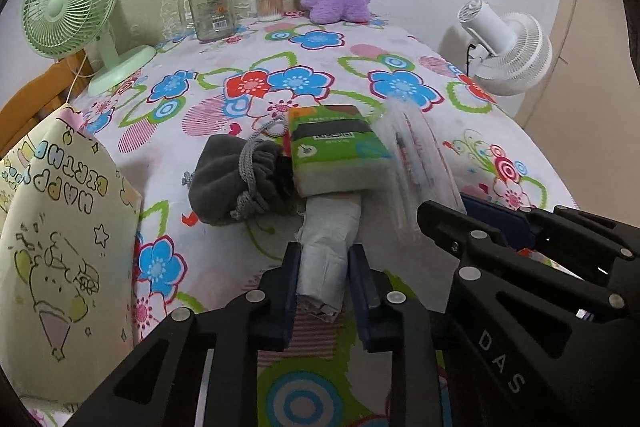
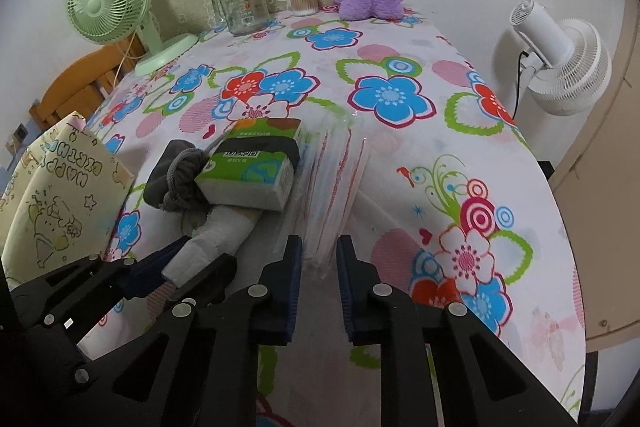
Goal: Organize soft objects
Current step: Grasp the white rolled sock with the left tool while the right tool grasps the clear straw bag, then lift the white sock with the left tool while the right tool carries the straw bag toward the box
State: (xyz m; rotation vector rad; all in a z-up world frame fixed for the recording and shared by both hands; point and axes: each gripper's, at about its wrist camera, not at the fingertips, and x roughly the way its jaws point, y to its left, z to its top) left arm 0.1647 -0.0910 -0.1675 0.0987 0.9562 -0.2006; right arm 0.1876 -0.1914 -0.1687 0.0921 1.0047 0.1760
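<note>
Left wrist view: left gripper [image 1: 325, 277] clamped tight on the near end of a grey-white paper roll [image 1: 326, 247]. Far end of the roll is tucked under the green tissue pack [image 1: 340, 151], which also leans on the grey pouch [image 1: 236, 179]. All sit mid-table on the floral cloth [image 1: 400, 87].

Right wrist view: right gripper [image 2: 319, 265] pinched on the near end of a clear bag of straws [image 2: 332, 195], just right of the tissue pack. Grip looks shallow, only at the bag's tip.

Gift bag [image 1: 60, 227] stands open at the left table edge, likely the destination.

Risks:
- Pulling the roll drags or tips the tissue pack, since it rests on top. Pouch cord may snag too.
- Roll is soft; the hard squeeze flattens it, and it could unroll or tear.
- Slick plastic plus tip-only grip: straw bag may slip out or sag on lift.
- Both grippers are close side by side; lifting together could knock them.
- Cloth may bunch if either item is dragged rather than lifted.
</note>
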